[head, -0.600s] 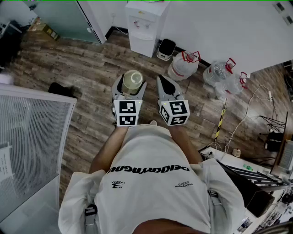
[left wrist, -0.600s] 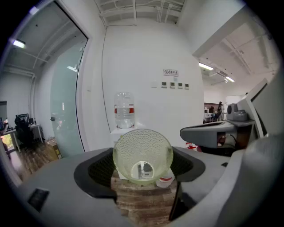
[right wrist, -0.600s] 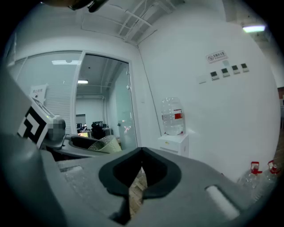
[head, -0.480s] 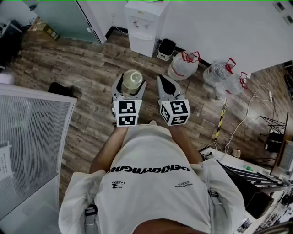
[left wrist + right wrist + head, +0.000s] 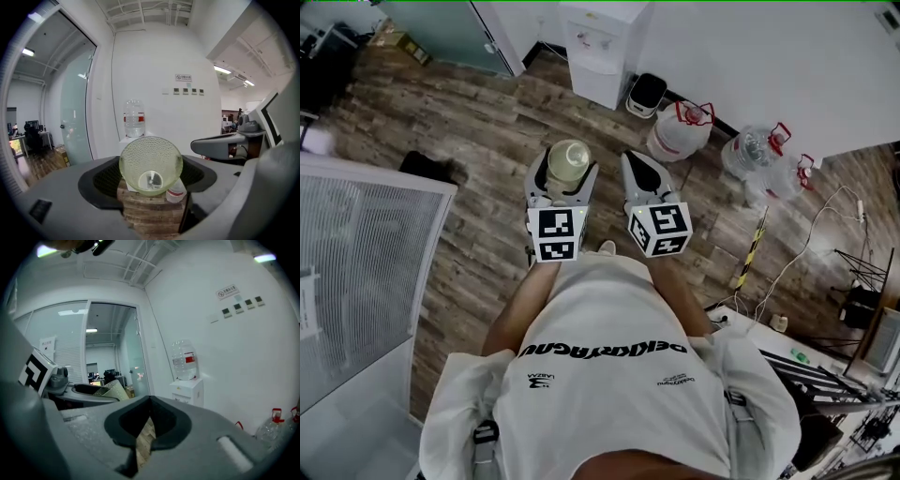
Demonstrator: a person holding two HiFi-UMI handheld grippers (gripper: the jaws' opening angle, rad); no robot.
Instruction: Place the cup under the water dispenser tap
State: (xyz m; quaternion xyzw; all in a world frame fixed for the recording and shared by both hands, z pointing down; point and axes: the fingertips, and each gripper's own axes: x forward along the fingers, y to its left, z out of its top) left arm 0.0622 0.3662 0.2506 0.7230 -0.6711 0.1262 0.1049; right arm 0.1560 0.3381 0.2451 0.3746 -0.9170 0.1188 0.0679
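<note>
Left tool (image 5: 564, 184) clamped on cup (image 5: 568, 161), centre frame. Right tool (image 5: 643, 178) closed, empty. Water dispenser (image 5: 602, 52) top centre, well apart. Risk: wide round cup slipping from pads during carry; rim knocking tap if misaligned.

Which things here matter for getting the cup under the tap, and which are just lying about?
Job: cup, gripped by the left gripper; water dispenser against the wall.
Lying about: spare water jugs; small bin beside the dispenser; right gripper, shut and empty.
</note>
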